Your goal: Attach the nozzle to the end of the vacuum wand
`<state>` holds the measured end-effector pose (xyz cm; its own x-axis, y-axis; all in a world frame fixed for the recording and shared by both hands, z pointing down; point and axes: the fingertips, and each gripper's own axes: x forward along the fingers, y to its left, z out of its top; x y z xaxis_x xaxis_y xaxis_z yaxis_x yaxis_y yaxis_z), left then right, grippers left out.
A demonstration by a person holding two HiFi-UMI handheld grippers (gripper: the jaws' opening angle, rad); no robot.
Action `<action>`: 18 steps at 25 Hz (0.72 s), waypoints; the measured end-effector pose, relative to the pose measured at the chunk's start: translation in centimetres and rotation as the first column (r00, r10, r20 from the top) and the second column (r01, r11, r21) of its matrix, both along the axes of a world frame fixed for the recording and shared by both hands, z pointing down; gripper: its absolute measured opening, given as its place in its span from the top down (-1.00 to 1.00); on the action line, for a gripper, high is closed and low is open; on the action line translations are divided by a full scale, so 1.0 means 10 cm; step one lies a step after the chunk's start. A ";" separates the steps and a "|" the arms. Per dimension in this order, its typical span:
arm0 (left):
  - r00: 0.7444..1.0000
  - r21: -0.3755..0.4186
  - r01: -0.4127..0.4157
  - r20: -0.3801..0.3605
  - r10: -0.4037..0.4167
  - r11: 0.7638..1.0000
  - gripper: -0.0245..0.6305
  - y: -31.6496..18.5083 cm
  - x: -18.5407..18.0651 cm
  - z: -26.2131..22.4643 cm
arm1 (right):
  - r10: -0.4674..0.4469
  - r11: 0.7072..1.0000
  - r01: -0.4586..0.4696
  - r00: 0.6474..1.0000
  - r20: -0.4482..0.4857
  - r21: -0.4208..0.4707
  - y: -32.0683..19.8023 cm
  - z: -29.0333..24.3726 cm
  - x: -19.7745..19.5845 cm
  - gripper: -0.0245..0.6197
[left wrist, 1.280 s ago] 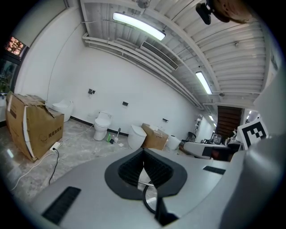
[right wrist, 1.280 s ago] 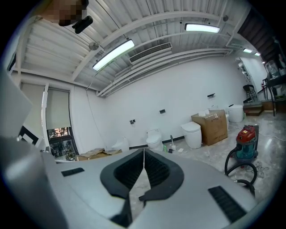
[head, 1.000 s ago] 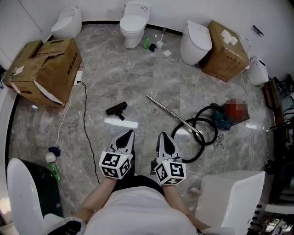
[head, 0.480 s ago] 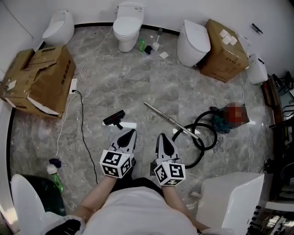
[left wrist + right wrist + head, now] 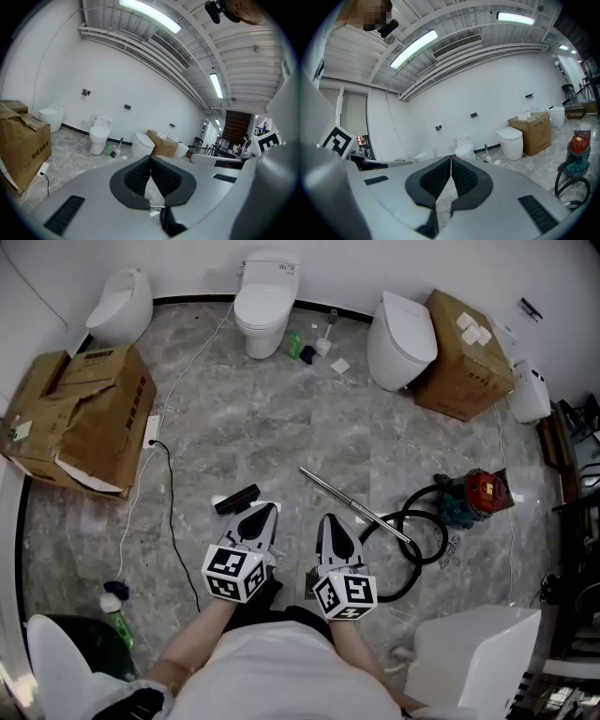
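A black floor nozzle (image 5: pixel 237 499) lies on the grey marble floor just ahead of my left gripper (image 5: pixel 262 513), which is shut and empty. The silver vacuum wand (image 5: pixel 356 504) lies slanted on the floor to the right, its far end free, its near end joined to a black hose (image 5: pixel 410 549) that loops to a red and teal vacuum cleaner (image 5: pixel 476 494), also seen in the right gripper view (image 5: pixel 576 150). My right gripper (image 5: pixel 332 522) is shut and empty, left of the wand. Both grippers are held side by side above the floor.
Cardboard boxes stand at left (image 5: pixel 80 418) and back right (image 5: pixel 469 357). Toilets (image 5: pixel 264 302) (image 5: pixel 401 328) and a urinal (image 5: pixel 122 298) line the back wall. A black cable (image 5: pixel 171 521) trails on the floor at left. A green bottle (image 5: pixel 119 615) lies near left, white fixtures (image 5: pixel 469 652) near right.
Both grippers have moved forward across the floor together; the nozzle and wand now lie closer to them. Their jaws have stayed shut.
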<state>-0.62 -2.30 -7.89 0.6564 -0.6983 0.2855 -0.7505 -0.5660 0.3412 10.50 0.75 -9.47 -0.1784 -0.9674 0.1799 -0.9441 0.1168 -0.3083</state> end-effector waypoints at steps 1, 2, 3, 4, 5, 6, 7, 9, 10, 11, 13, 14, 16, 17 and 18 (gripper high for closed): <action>1.000 0.002 -0.003 0.000 0.003 1.000 0.90 -0.06 -0.01 0.01 | 0.001 1.000 -0.001 1.000 0.003 0.002 -0.05 0.01 -0.01 0.87; 1.000 0.003 -0.008 0.001 0.008 1.000 0.90 -0.11 -0.02 0.01 | 0.001 1.000 -0.001 1.000 0.006 0.002 -0.10 0.02 -0.02 0.87; 1.000 0.003 -0.014 0.001 0.014 1.000 0.90 -0.16 -0.02 0.02 | 0.000 1.000 0.000 1.000 0.009 0.003 -0.15 0.04 -0.03 0.87; 1.000 0.003 -0.019 0.000 0.019 1.000 0.90 -0.21 -0.02 0.03 | -0.007 1.000 0.006 1.000 0.012 0.006 -0.19 0.04 -0.04 0.87; 1.000 0.003 -0.024 0.000 0.024 1.000 0.90 -0.25 -0.02 0.04 | -0.019 1.000 0.019 1.000 0.012 0.010 -0.23 0.05 -0.06 0.87; 1.000 0.003 -0.028 0.000 0.028 1.000 0.90 -0.28 -0.01 0.06 | -0.035 0.999 0.035 0.999 0.012 0.014 -0.26 0.05 -0.06 0.87; 0.999 0.002 -0.032 -0.001 0.032 0.999 0.90 -0.31 0.00 0.08 | -0.050 0.999 0.050 0.999 0.009 0.018 -0.29 0.05 -0.06 0.87; 0.999 0.001 -0.039 -0.006 0.039 0.999 0.90 -0.35 0.04 0.10 | -0.065 0.998 0.065 0.998 -0.004 0.022 -0.34 0.04 0.01 0.87; 0.999 0.002 -0.043 -0.009 0.043 0.999 0.90 -0.35 0.07 0.10 | -0.065 0.998 0.065 0.998 -0.013 0.024 -0.36 0.03 0.06 0.87; 0.999 0.005 -0.048 -0.013 0.048 0.999 0.90 -0.36 0.09 0.09 | -0.065 0.997 0.065 0.998 -0.021 0.028 -0.37 0.01 0.11 0.87; 0.998 0.015 -0.057 -0.020 0.058 0.998 0.90 -0.38 0.14 0.07 | -0.070 0.997 0.071 0.997 -0.042 0.034 -0.42 -0.03 0.19 0.87; 0.998 0.019 -0.058 -0.022 0.059 0.998 0.90 -0.40 0.16 0.06 | -0.075 0.996 0.077 0.996 -0.056 0.036 -0.45 -0.05 0.22 0.87; 0.998 0.025 -0.053 -0.023 0.054 0.998 0.90 -0.46 0.19 0.05 | -0.086 0.995 0.091 0.992 -0.091 0.041 -0.54 -0.09 0.27 0.87; 0.999 0.027 -0.048 -0.022 0.048 0.998 0.90 -0.50 0.21 0.04 | -0.091 0.994 0.096 0.990 -0.107 0.044 -0.59 -0.11 0.31 0.87; 0.999 0.029 -0.042 -0.021 0.043 0.999 0.90 -0.53 0.23 0.04 | -0.096 0.994 0.102 0.988 -0.118 0.047 -0.64 -0.12 0.34 0.87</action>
<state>1.73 -7.63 -7.49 0.6912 -0.6775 0.2514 -0.7185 -0.6069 0.3399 13.93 -5.68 -10.65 -0.2546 -0.9547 0.1540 -0.9560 0.2246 -0.1886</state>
